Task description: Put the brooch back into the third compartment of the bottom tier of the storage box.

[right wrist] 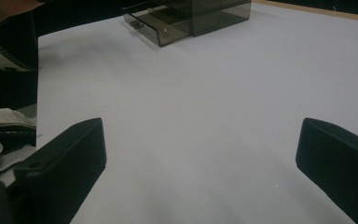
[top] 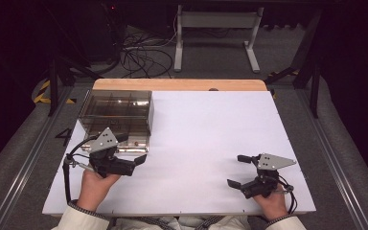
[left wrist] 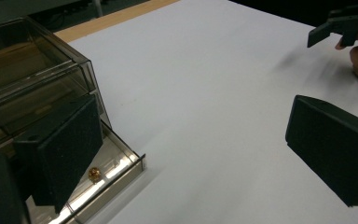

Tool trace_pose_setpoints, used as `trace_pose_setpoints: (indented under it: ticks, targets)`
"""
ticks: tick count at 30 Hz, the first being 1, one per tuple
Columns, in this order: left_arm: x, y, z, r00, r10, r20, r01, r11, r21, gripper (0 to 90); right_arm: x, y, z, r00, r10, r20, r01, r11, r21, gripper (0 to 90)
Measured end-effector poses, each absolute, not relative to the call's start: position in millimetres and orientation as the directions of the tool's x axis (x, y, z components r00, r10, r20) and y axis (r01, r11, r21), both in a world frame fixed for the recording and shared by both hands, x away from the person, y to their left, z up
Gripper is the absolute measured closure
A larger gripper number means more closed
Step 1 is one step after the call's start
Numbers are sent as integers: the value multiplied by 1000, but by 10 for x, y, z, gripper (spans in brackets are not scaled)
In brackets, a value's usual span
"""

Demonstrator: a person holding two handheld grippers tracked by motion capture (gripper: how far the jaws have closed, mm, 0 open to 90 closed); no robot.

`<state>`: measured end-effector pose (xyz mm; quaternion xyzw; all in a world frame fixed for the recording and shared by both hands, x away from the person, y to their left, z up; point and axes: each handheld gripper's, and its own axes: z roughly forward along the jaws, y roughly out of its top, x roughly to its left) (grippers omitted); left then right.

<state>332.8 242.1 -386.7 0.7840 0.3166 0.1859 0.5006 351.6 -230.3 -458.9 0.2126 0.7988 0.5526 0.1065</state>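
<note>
A smoky clear drawer box (top: 117,108) stands at the table's back left, and its bottom drawer (left wrist: 123,151) is pulled out toward the person. Inside that drawer lies a small gold bead (left wrist: 94,174). My left gripper (top: 133,148) hovers at the drawer's front corner, open, with its jaws wide apart. In the left gripper view (left wrist: 193,126) one jaw hangs over the drawer and nothing is between the two. My right gripper (top: 235,170) rests near the front right of the table, open and empty (right wrist: 200,140). The box (right wrist: 214,11) and its open drawer (right wrist: 161,28) lie far ahead of it.
The white tabletop (top: 211,129) stretches bare between the two grippers, with a wooden strip (top: 182,85) along its far edge. Beyond the table are floor cables (top: 141,57) and a white stand (top: 215,28). A sleeve (right wrist: 4,116) fills the left edge of the right gripper view.
</note>
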Motion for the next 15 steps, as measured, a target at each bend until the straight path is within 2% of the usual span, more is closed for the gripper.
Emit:
trace_pose_setpoints:
  ticks: [4, 15]
  targets:
    - [3267, 2489, -3907, 737, 674, -47, 313, -278, 908, 43, 3514, -2304, -4588, -887, 457, 63, 219, 298, 929, 21]
    - [3100, 2566, -4058, 735, 678, -9, 296, -309, 904, 23, 3514, -2303, -4588, -887, 456, 63, 219, 298, 929, 21]
